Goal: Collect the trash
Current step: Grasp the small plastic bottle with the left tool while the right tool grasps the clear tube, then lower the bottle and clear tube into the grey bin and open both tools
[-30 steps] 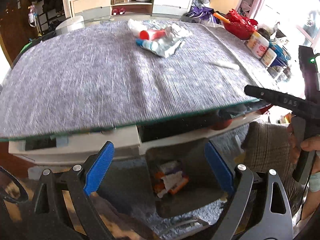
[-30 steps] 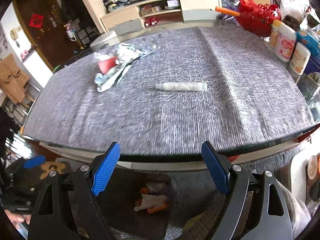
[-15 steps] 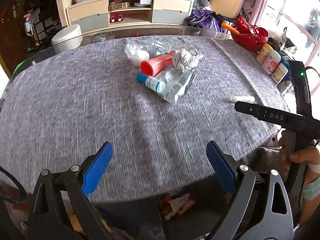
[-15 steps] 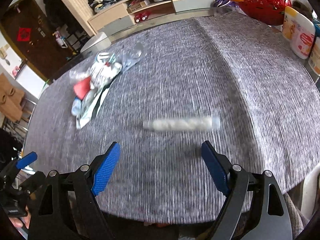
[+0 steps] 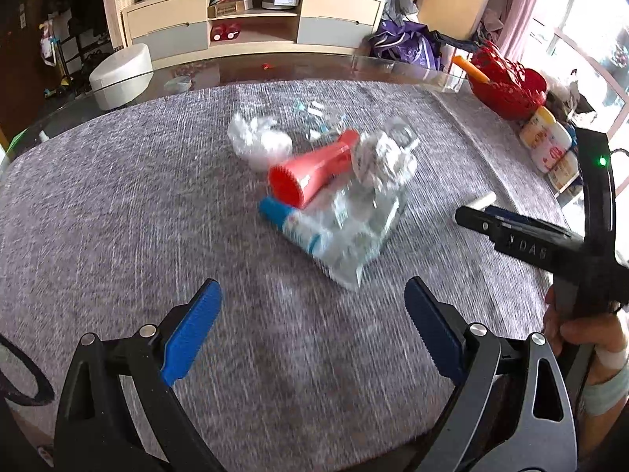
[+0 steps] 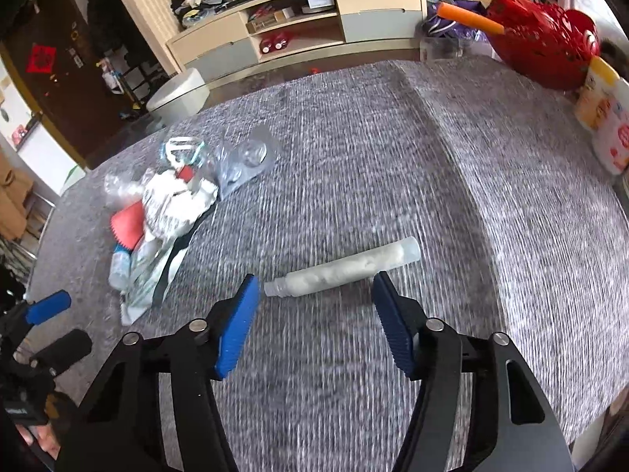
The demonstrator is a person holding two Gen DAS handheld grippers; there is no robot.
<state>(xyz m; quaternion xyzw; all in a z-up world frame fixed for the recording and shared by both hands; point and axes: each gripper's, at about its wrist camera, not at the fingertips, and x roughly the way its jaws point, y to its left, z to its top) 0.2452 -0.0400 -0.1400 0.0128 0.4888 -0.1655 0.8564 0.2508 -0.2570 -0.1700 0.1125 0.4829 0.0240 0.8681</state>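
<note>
Tongs both released; right [image 6: 314, 287] closing near tube [image 6: 342, 268], left [image 5: 314, 299] facing wrappers [image 5: 346, 204].

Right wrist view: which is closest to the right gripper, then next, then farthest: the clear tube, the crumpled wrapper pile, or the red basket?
1. Clear plastic tube stuffed with white: just ahead of the right gripper.
2. Crumpled wrapper pile with a red cone: farther left.
3. Red plastic basket: far right corner.

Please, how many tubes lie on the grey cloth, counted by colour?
Red tube: 1
Blue-capped tube: 1
Clear tube with white filling: 1
Total: 3
</note>
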